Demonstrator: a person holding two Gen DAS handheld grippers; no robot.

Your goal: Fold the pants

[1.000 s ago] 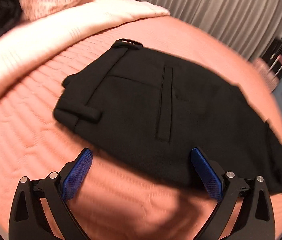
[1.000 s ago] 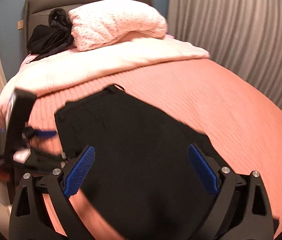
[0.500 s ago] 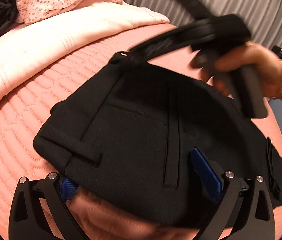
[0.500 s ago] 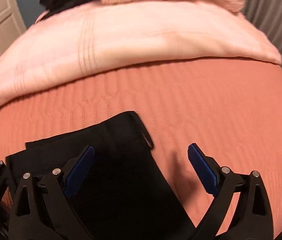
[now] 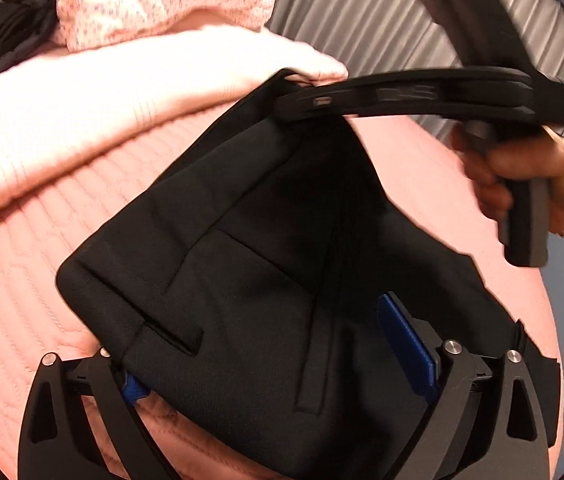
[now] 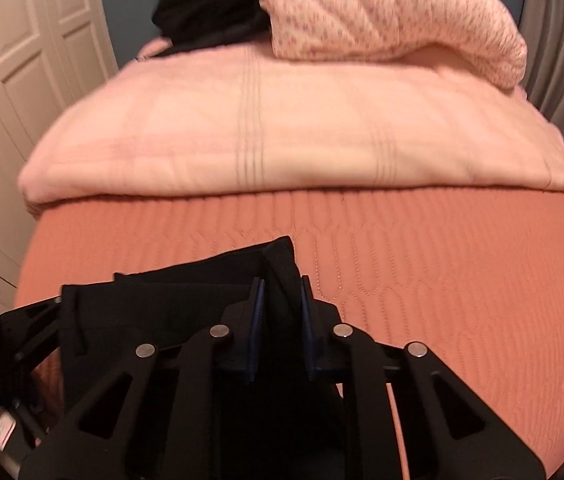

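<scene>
Pants (image 5: 266,280) rise at one waistband corner off the bed (image 6: 462,280), where half a second ago they lay flat. The right gripper (image 6: 280,312), spread wide then, now pinches that far corner between its blue pads (image 6: 257,312); its hand (image 5: 530,176) grips the handle. The left gripper (image 5: 282,360), open, has slid in: one finger lies under the near waistband corner, the other over the cloth. The fold looks about to begin once the left one bites. Waistband runs from near left to far corner; legs trail off right, their long axis across the left camera's view. A blanket (image 6: 282,140) lies beyond.
</scene>
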